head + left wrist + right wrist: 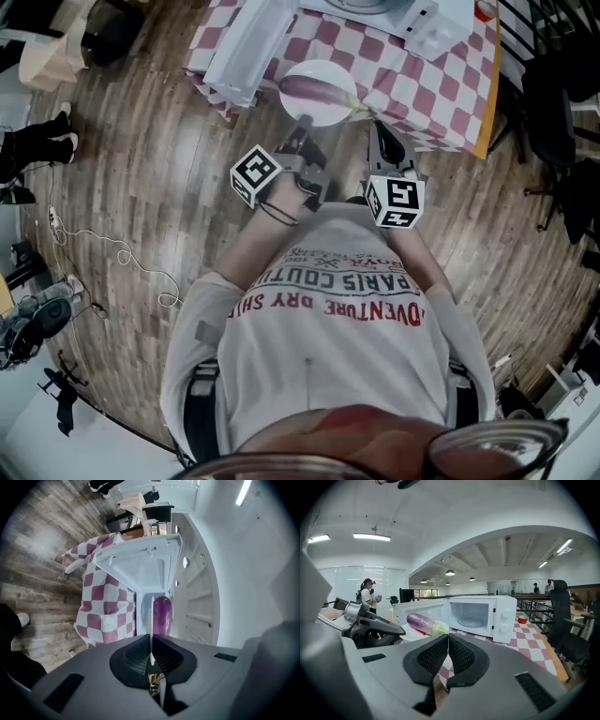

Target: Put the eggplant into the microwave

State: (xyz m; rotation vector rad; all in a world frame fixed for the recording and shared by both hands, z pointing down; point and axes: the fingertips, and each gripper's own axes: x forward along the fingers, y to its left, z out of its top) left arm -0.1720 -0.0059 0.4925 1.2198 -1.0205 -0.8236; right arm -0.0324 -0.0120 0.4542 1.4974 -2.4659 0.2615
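A: Starting with the left tool (151, 639). Clamped, or loose?
B: Clamped. Pinched shut on the thin rim of a white plate (151, 613), seen edge-on between the pads.
A: And from the head view?
B: Same story: gripping the plate's near edge, right at the worktop's front.
A: Moving over to the right tool (448, 638)?
B: Closed pad to pad, gripping nothing. Held just beside the plate, on its right.
A: Now the eggplant (314, 89). Whereabouts?
B: Lying across that plate, purple, with its green stem end toward the right tool. Not in the microwave (480, 616) yet.
A: Resting on the worktop, or lifted clear?
B: Cannot tell. Partly past the front edge of the red-and-white checked cloth (412, 84) in the head view, no more than that.
A: Beyond the plate?
B: A white microwave, standing on the cloth, with its door (423, 607) swung wide open to the left as seen from the right tool. Inside, a glass turntable (471, 620). Two round knobs on the right-hand panel.
A: Farther out?
B: A small red thing (522, 619) on the cloth past the microwave, a black office chair (562, 634) to the right, wood-plank floor (141, 169) all around, and a person (368, 595) standing far off at the left.
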